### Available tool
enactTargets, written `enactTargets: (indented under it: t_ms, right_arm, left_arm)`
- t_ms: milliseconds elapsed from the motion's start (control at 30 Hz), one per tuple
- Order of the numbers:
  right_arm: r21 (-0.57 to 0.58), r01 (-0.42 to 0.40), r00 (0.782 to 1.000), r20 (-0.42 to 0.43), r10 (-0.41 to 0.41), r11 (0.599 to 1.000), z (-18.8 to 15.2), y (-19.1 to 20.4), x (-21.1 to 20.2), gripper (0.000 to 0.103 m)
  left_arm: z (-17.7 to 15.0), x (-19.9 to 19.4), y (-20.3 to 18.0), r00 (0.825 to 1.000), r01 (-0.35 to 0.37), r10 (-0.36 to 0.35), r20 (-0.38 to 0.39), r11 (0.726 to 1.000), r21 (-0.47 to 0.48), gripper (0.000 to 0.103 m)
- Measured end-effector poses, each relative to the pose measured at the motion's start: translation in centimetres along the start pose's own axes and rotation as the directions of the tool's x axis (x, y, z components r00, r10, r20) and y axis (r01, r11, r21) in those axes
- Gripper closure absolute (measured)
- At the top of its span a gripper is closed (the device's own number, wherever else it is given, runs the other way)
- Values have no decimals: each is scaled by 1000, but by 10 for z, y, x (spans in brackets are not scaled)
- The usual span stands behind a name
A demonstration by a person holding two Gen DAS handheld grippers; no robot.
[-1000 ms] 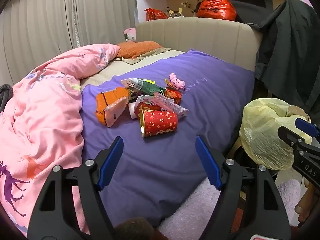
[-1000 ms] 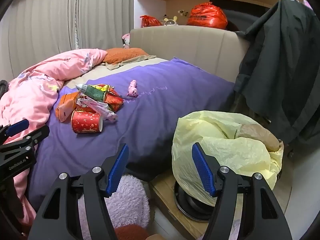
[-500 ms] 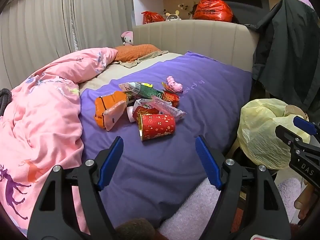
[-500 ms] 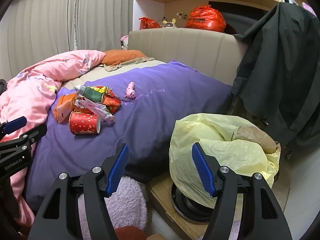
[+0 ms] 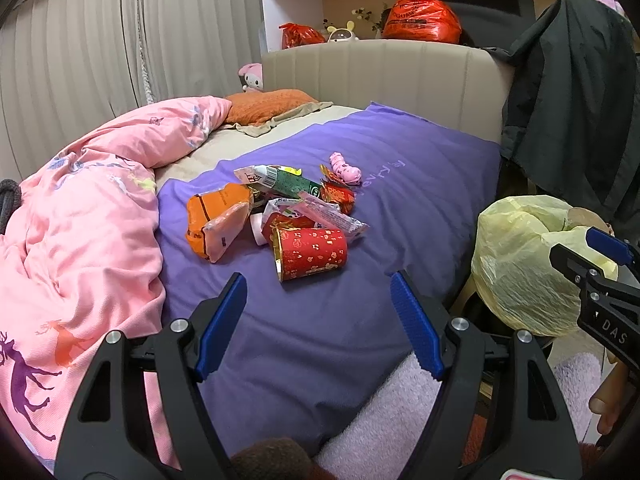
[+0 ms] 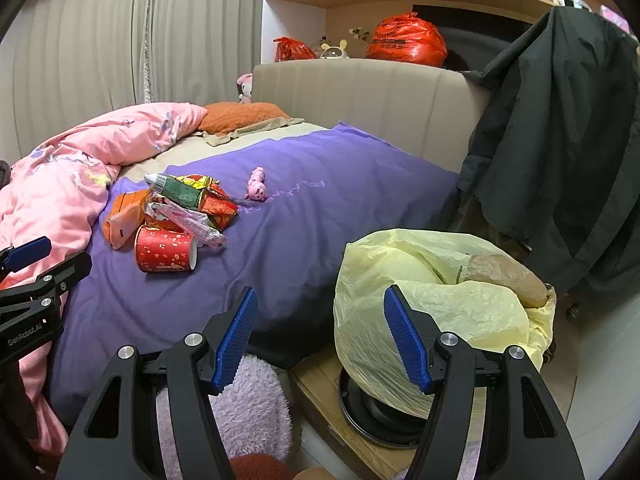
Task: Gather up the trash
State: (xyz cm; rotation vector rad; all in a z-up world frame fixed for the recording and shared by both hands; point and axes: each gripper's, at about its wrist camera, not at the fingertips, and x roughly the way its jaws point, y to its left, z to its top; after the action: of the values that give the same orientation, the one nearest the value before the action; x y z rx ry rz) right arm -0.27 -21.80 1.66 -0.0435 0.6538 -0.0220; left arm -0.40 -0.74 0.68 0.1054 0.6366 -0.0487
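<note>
On the bed, toward the middle of the purple blanket (image 5: 360, 320), lies a loose heap of trash: a red paper cup (image 5: 310, 254) on its side with gold print, an orange crinkled snack bag (image 5: 214, 220), a green carton (image 5: 288, 184), a pink-and-white foil wrapper (image 5: 332, 218) and a red-and-yellow wrapper (image 5: 338, 194), all touching or overlapping. Just beyond the heap rests a small pink plush toy (image 5: 346, 168). A rumpled pink duvet (image 5: 80, 232) with deer print covers the bed's left side; an orange pillow (image 5: 268, 106) sits against the padded beige headboard (image 5: 380, 72). Beside the bed's right edge stands a bin lined with a thin, wrinkled yellow plastic bag (image 6: 436, 296). A dark jacket (image 6: 560, 140) hangs at the right; pleated curtains (image 5: 100, 52) fill the left wall. Left hand-held gripper (image 5: 320, 322), jaws spread wide and empty, hovers over the blanket near the cup. Right hand-held gripper (image 6: 322, 338), likewise spread and empty, hangs at the bag's near side.
</note>
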Motion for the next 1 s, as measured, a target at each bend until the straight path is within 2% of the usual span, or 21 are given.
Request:
enactTargets:
  t_ms: [1000]
  right_arm:
    - [9,6,1000,0,-6,1000,-5,-4,-1,41]
  left_arm:
    - [-2,0,-7,1000,10,-10,0,1000,9,32]
